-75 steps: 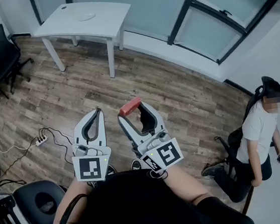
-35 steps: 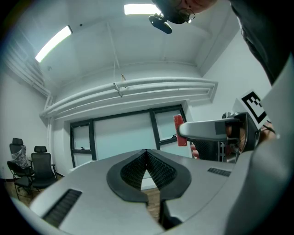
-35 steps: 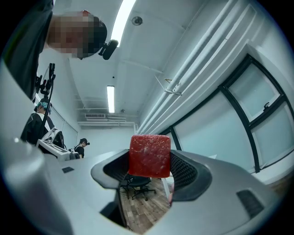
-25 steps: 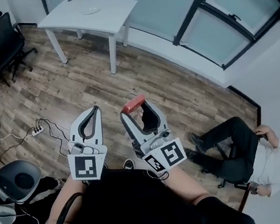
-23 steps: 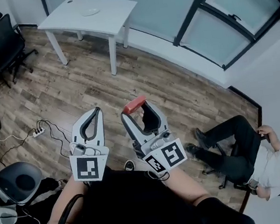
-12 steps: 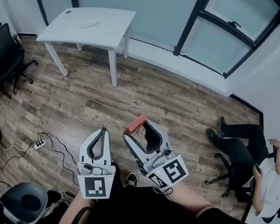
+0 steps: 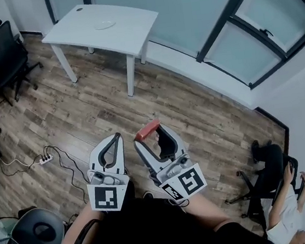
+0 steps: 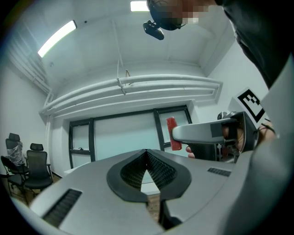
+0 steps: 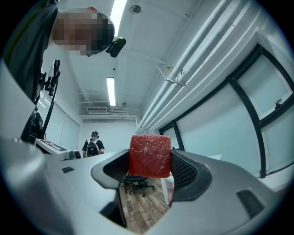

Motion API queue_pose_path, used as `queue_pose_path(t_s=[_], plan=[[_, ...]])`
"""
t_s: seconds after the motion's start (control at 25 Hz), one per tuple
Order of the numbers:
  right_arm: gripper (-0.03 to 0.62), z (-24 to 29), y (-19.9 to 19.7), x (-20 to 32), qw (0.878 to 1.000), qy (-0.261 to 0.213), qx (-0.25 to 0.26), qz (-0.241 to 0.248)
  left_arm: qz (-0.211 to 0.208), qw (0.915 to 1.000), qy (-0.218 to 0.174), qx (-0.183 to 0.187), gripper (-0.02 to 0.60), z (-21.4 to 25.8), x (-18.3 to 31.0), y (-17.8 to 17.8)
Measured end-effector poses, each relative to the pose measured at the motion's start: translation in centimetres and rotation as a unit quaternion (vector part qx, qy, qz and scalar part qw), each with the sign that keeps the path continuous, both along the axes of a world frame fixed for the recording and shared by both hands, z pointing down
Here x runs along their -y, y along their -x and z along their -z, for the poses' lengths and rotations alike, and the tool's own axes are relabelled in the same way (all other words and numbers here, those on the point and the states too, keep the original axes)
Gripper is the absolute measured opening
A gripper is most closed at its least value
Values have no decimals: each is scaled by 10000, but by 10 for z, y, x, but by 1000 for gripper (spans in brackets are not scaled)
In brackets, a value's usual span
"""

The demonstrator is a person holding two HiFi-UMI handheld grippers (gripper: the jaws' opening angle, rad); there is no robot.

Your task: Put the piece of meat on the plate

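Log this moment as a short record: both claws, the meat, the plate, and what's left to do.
left claw: shut, tips together, nothing between them
right claw: closed on the piece of meat, a red block held at the tips
plate: apparently the pale disc on the white table by the windows
meat to plate: well apart, with wooden floor between the claws and the table
left to do: the meat is in the claw and not yet on the plate
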State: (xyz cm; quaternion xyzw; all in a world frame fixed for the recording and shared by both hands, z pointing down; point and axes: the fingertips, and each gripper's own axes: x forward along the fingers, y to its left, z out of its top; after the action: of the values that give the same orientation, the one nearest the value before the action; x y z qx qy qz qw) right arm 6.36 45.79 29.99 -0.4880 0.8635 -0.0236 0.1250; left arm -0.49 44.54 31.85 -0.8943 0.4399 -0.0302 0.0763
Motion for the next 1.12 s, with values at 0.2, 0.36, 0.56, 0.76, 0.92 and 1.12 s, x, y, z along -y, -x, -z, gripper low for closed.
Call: queue_pose_path(t_s=[0.2, 0.36, 0.56, 0.76, 0.92, 1.12], plan=[[278, 8, 15, 41, 10000, 26, 3, -11, 11, 9998, 71, -167, -5, 7, 42, 16], [278, 12, 28, 69, 10000, -5, -10, -18, -3, 9999, 17, -116, -5, 10, 70, 30], [278, 8, 47, 100, 10000, -7, -59, -56, -55, 9999, -5, -122, -5, 7, 101, 49], [278, 13, 59, 117, 9999, -46, -33, -120, 17, 9999, -5, -162, -5, 11, 121, 68], [278, 12, 60, 124, 9999, 4, -48, -109, 46, 9999, 9, -163, -5, 11, 128, 71], [278, 9, 55, 138, 9999, 60, 45, -78, 89, 9998, 111, -100, -5, 5, 142, 69]])
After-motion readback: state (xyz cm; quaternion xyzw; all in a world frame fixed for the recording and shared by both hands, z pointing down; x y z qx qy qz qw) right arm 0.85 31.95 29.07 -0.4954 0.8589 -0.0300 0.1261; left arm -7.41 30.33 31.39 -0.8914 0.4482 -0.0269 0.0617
